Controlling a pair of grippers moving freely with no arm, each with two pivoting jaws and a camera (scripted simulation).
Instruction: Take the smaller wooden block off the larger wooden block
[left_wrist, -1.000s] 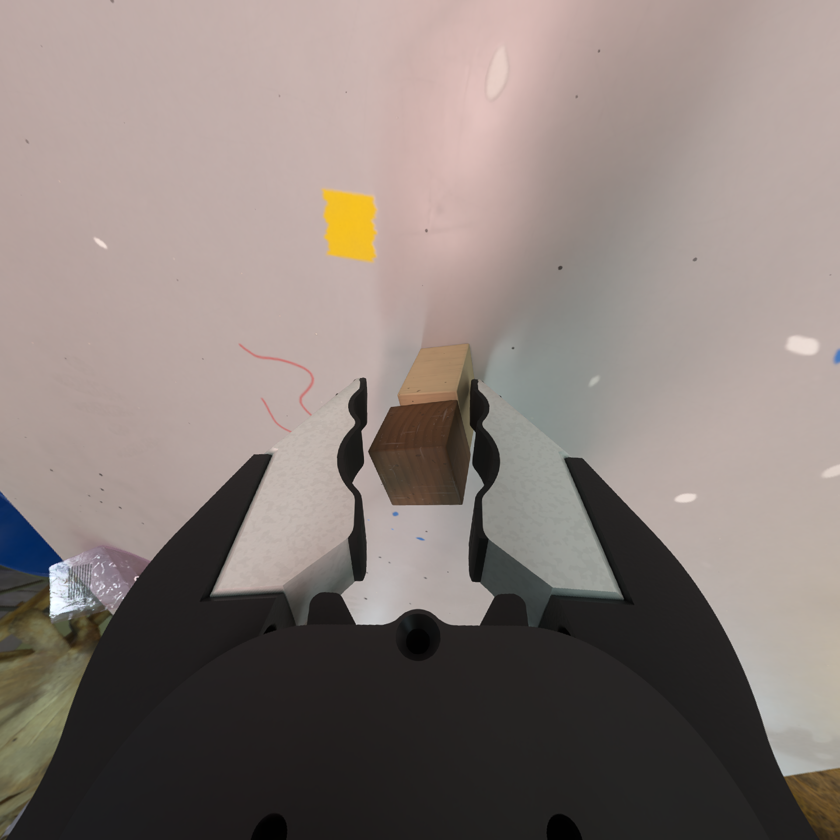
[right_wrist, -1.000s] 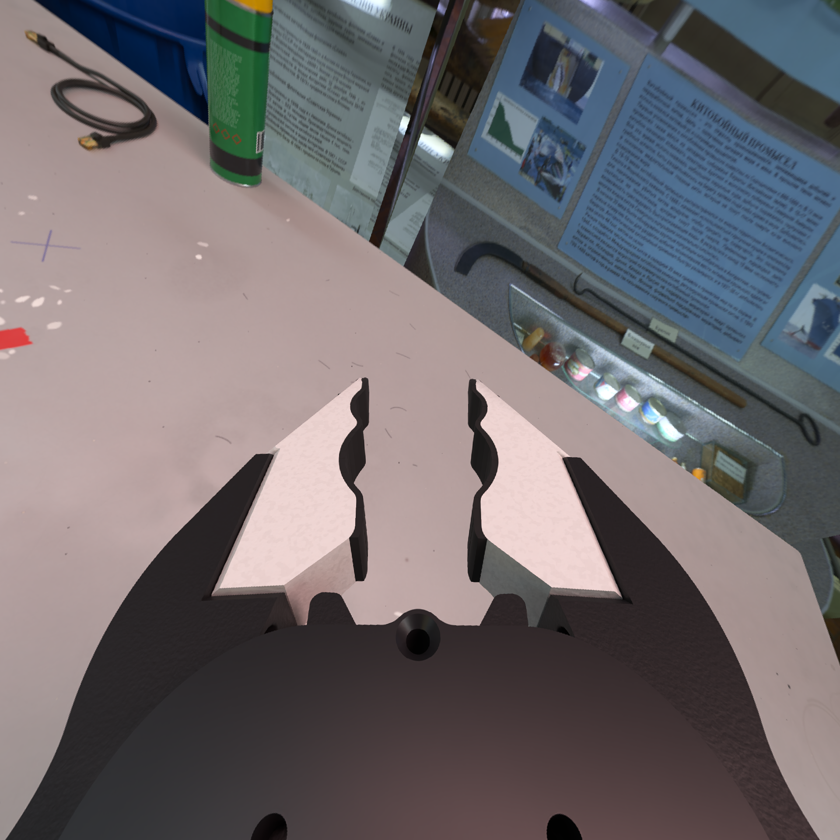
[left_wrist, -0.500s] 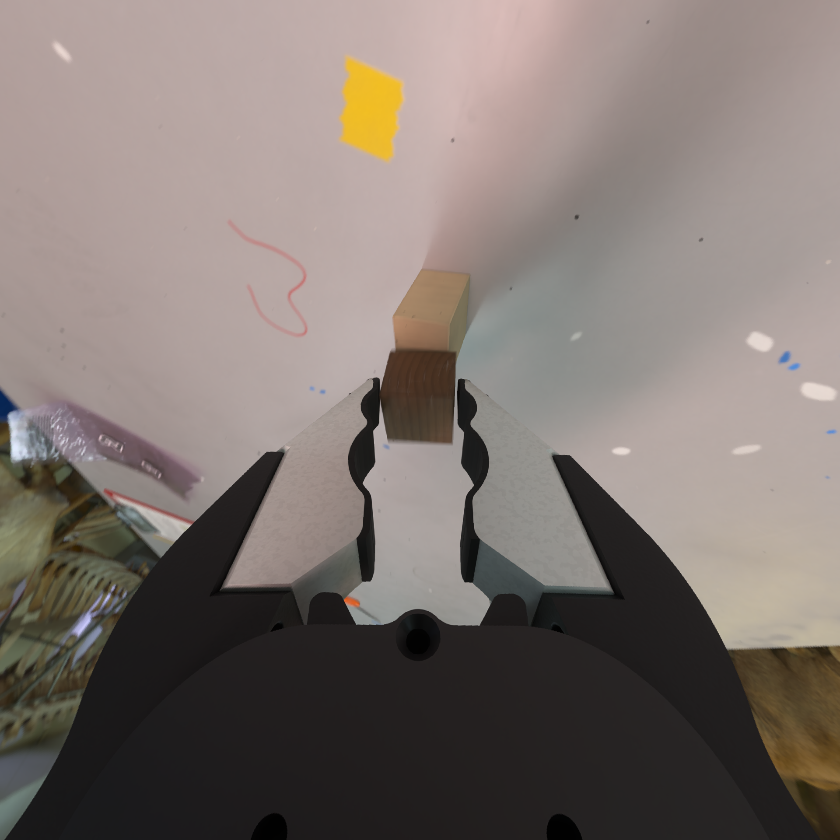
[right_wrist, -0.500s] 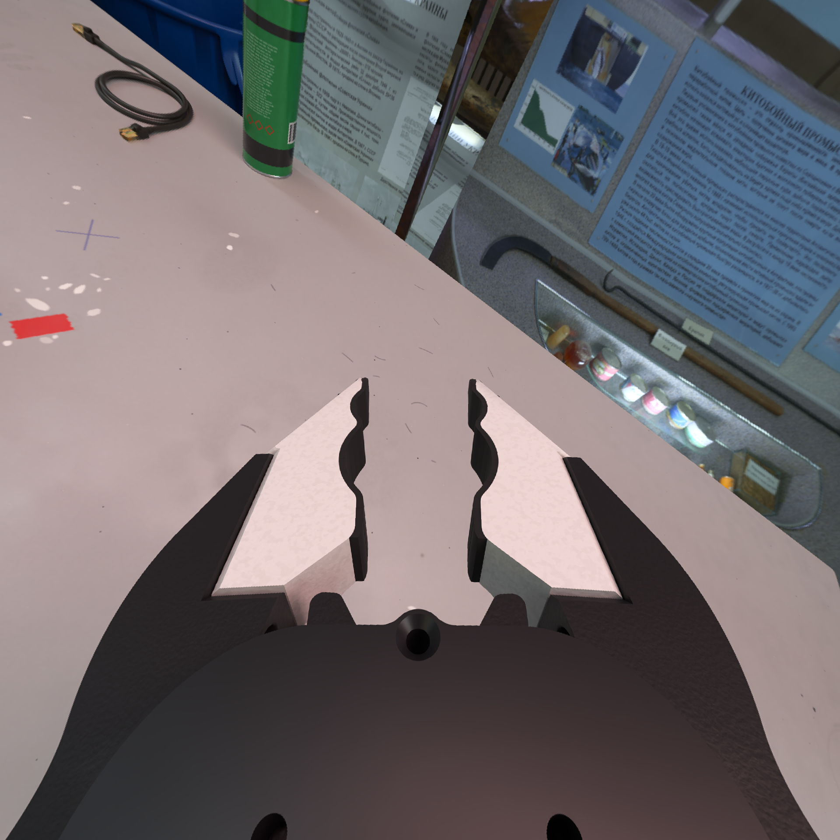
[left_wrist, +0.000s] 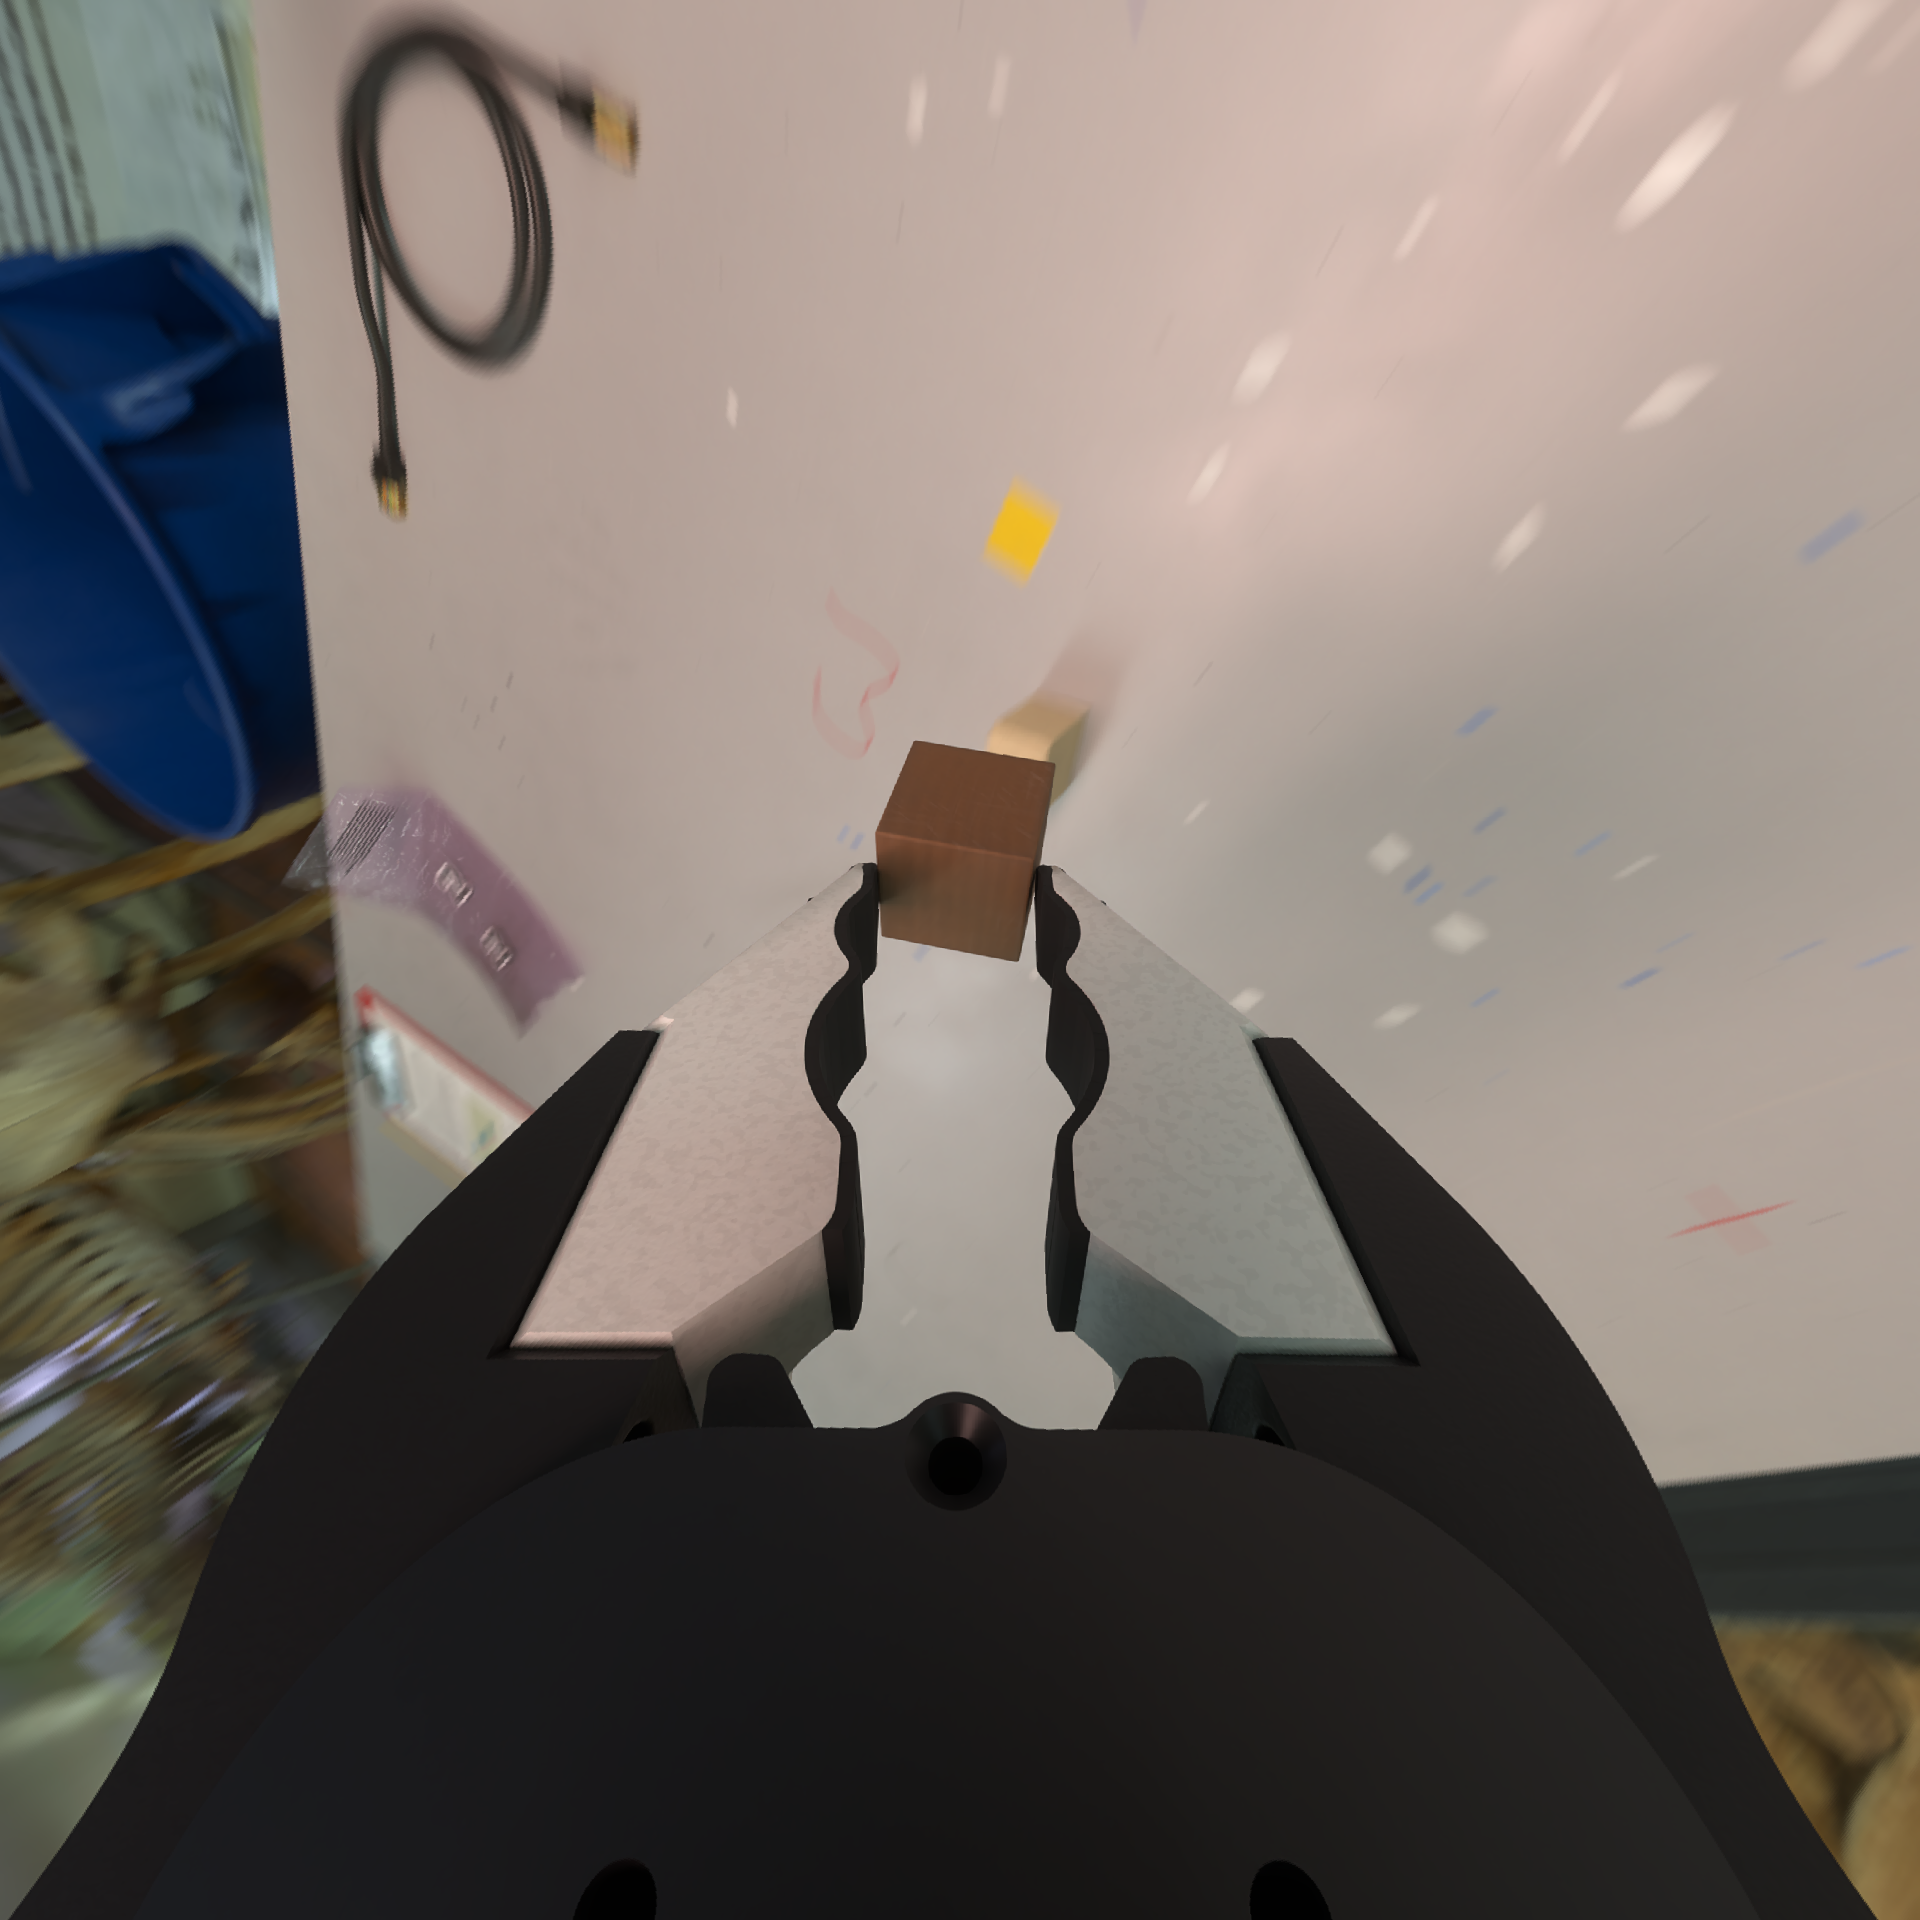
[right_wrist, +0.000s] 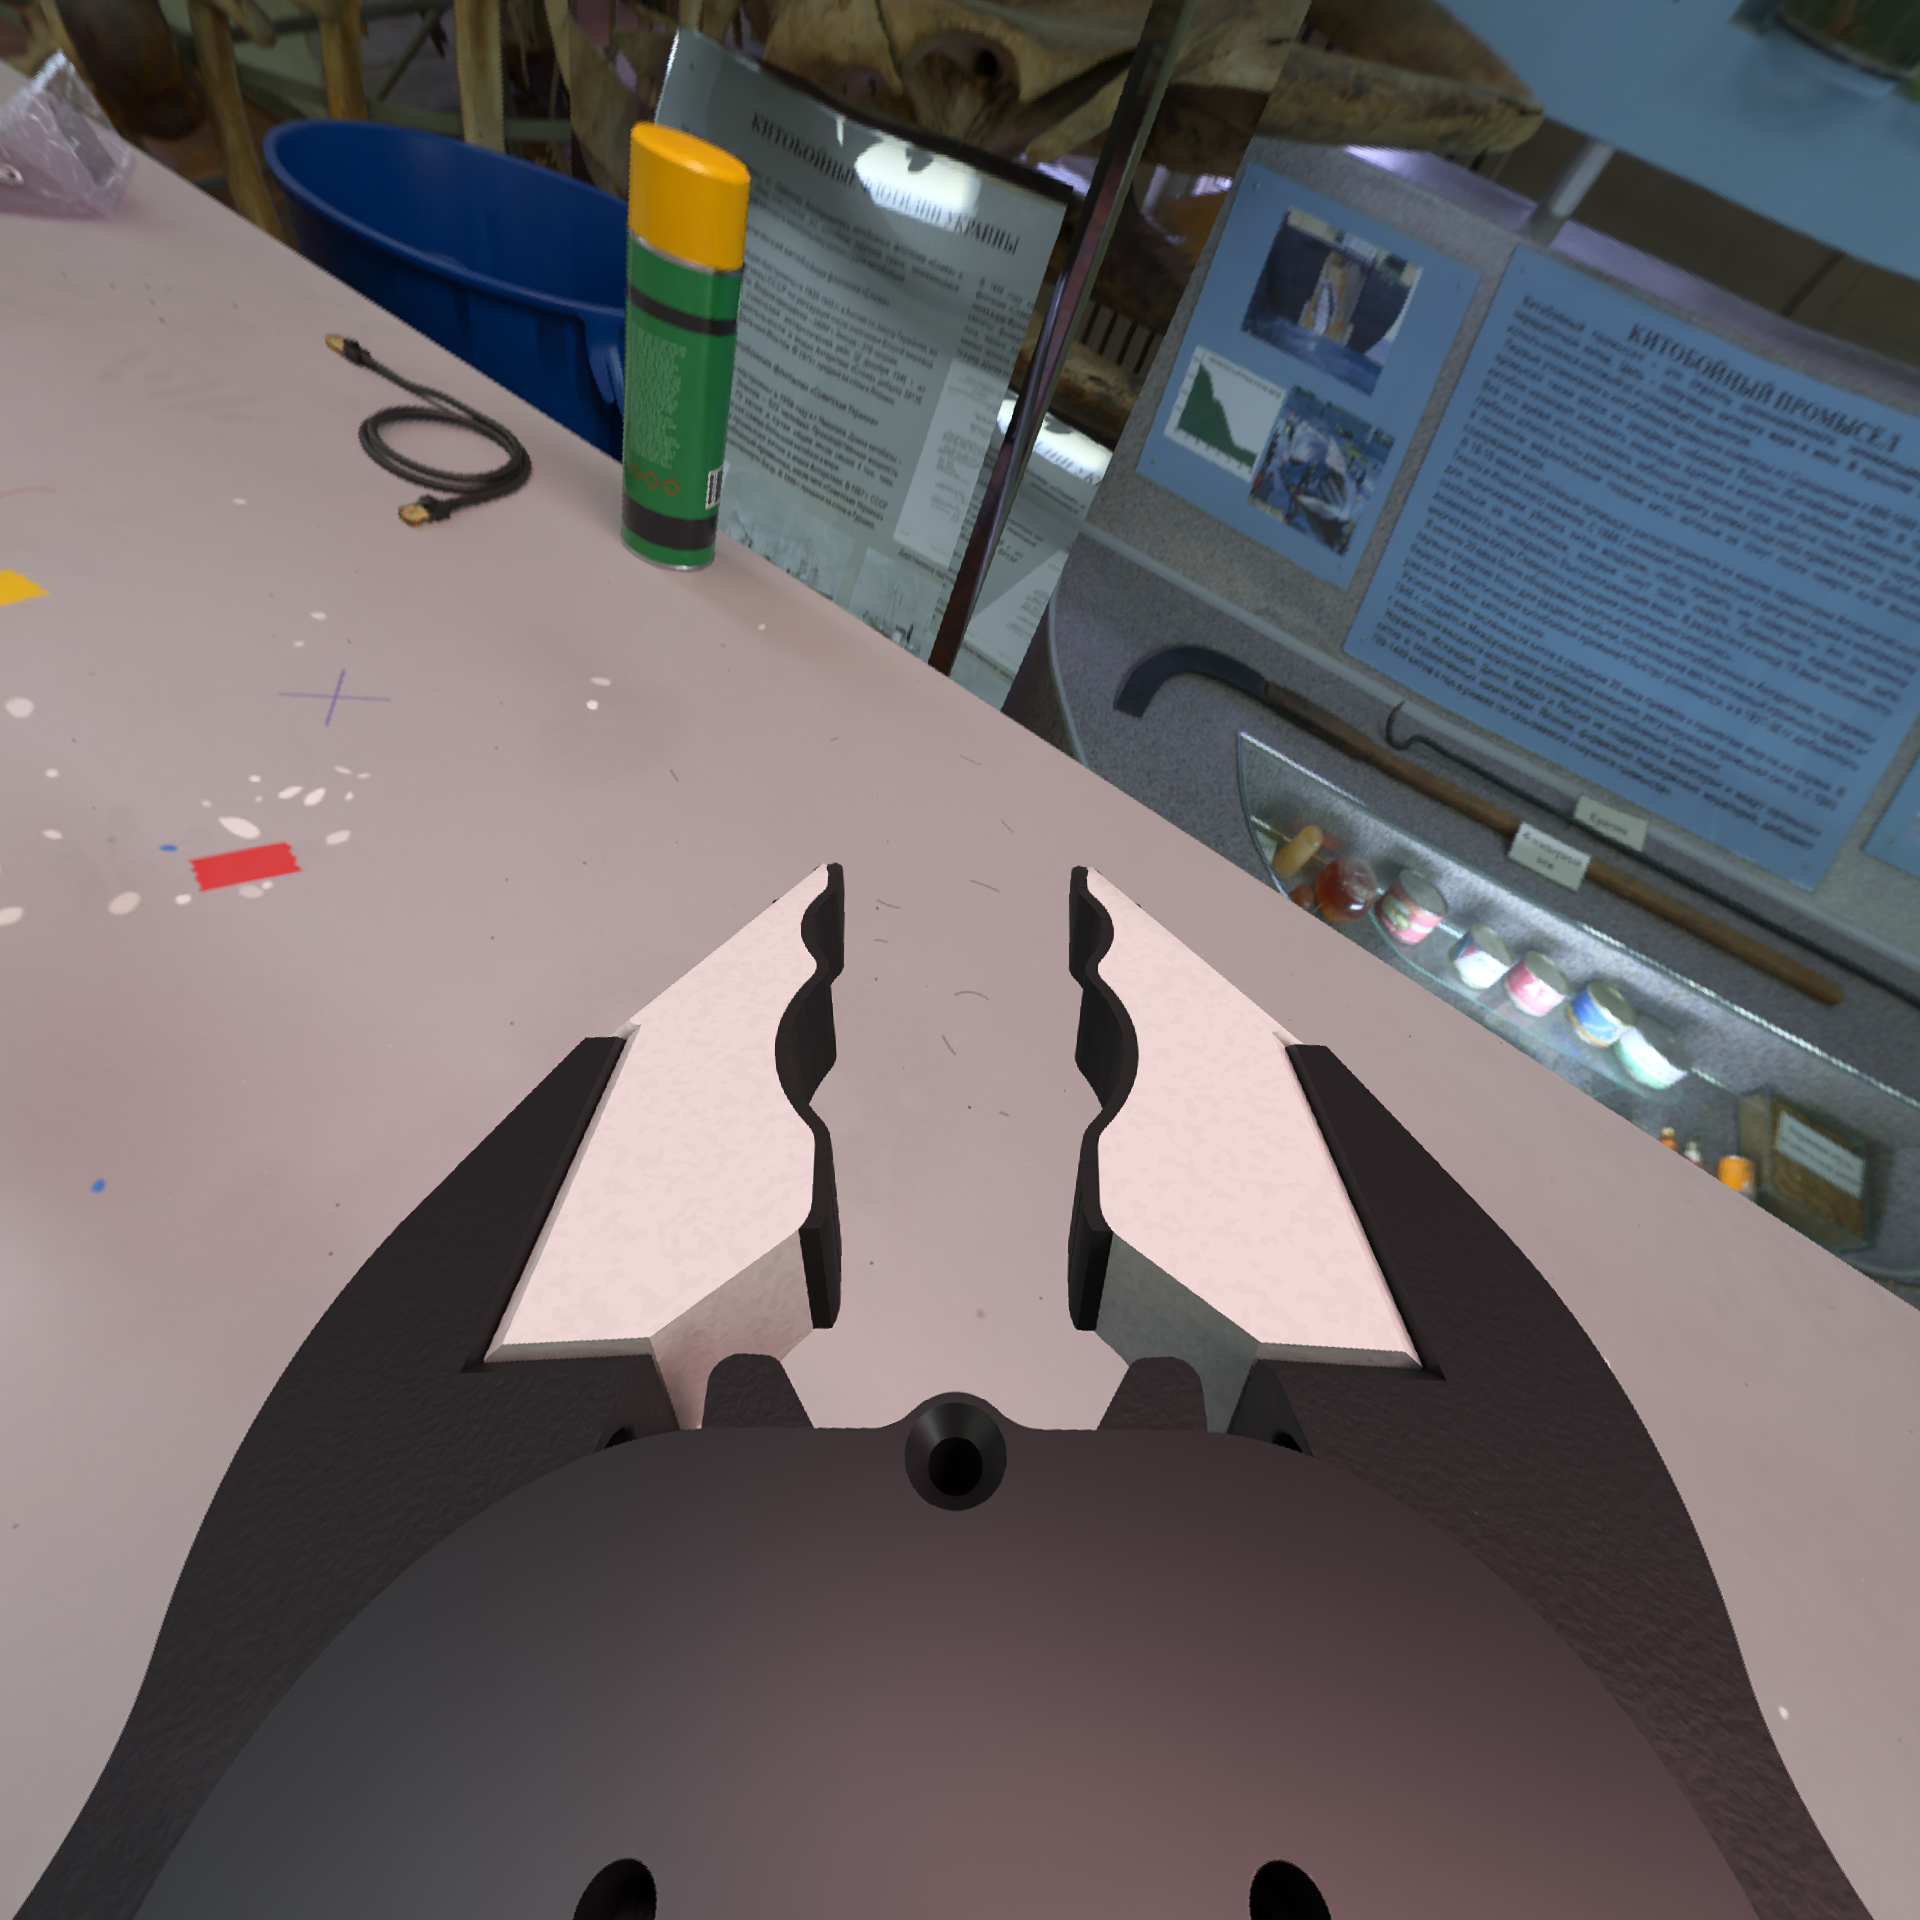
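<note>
The left gripper (left_wrist: 957, 894), fingers clamped on the smaller wooden block (left_wrist: 961, 859), has lifted it clear of the larger wooden block (left_wrist: 1039, 730), now behind on the tabletop (left_wrist: 1351, 727). Separation appears achieved. The right gripper (right_wrist: 956, 883) remains spread, idle.

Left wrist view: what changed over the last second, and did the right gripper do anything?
The left gripper closed on the smaller dark wooden block at its fingertips and carried it up and away; the larger pale block now sits farther off on the table, apart from it. The right gripper stayed open and empty, though its view swung to show more of the spray can and coiled cable.
</note>
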